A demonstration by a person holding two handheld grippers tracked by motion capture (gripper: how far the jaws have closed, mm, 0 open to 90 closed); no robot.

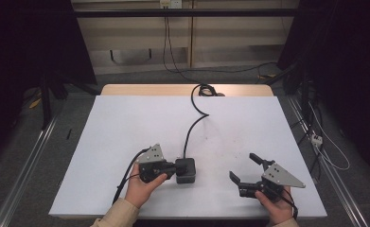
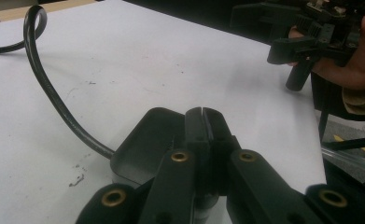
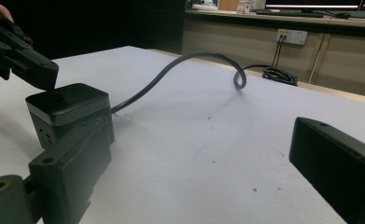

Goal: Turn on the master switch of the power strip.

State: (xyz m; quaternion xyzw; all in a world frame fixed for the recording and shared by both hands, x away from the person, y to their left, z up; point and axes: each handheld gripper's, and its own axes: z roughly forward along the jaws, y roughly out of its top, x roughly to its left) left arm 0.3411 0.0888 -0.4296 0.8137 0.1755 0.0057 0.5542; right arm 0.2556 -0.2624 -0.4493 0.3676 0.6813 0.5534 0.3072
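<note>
The work in hand concerns the black power cube (image 1: 185,170), a small boxy socket block that sits on the white surface (image 1: 126,127) near its front edge, a little left of the middle. Its dark cable (image 1: 192,127) runs from the cube's far side toward the back edge, curls into a loop there and drops off the surface.

The left gripper (image 1: 173,169) lies level, held low in the person's left hand (image 1: 142,187), with its tip at the cube's left side. Its fingers (image 2: 202,122) are pressed together with nothing between them, and they rest over the cube's top, so this looks like a push or a press on the cube, not a grasp. Whether the tip actually bears on the lid I cannot tell.

The right gripper (image 1: 245,169) waits near the front right corner, well apart from the cube, held in the right hand (image 1: 278,208) and pointed back toward the cube. Its fingers (image 3: 70,161) are spread wide and empty, with the cube framed just beyond the left one.

The step seems to be steadying the cube before the other tool takes it. The next move probably calls for the right gripper to slide left along the surface until its spread fingers bracket the cube's sides, then close squarely without snagging the cable.
</note>
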